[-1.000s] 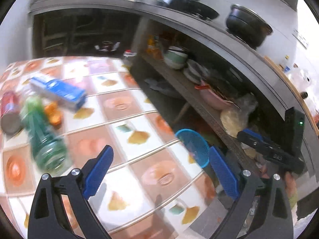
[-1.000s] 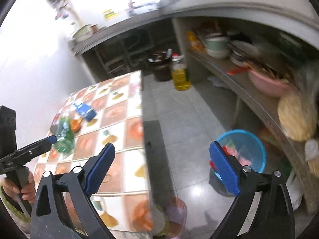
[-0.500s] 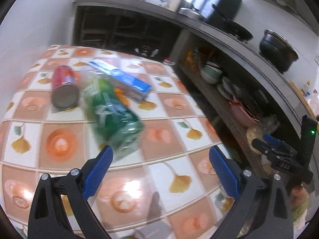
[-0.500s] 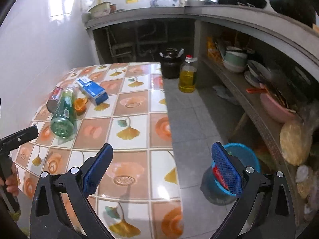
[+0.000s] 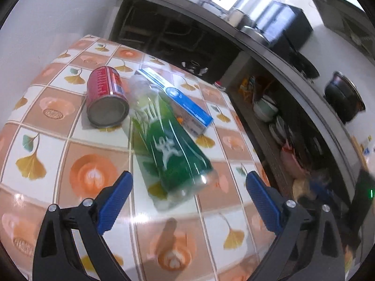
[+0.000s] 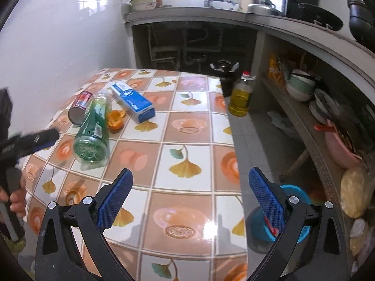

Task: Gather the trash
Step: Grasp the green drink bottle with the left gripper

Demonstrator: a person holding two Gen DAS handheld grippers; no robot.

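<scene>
The workspace was a small kitchen with a concrete counter along the far and right sides and a table point(image 6: 187, 140) covered in a tile-patterned cloth standing against the left wall. The trash lay grouped at the far left of the table: a green plastic bottle point(image 5: 168, 145) on its side with its base toward the near edge, a red can point(image 5: 106, 97) just left of it, a blue and white carton point(image 5: 178, 100) just beyond it on the right, and an orange peel point(image 6: 116, 119) beside the bottle. The left gripper point(image 5: 187, 196) was held low over the table with its jaws spread wide and empty, lined up on the bottle's base, probably because a lying bottle is best taken across its width. The right gripper point(image 6: 189, 194) waited farther back, jaws likewise wide and empty. A blue basket point(image 6: 297, 215) stood on the floor right of the table, apparently the receptacle.
</scene>
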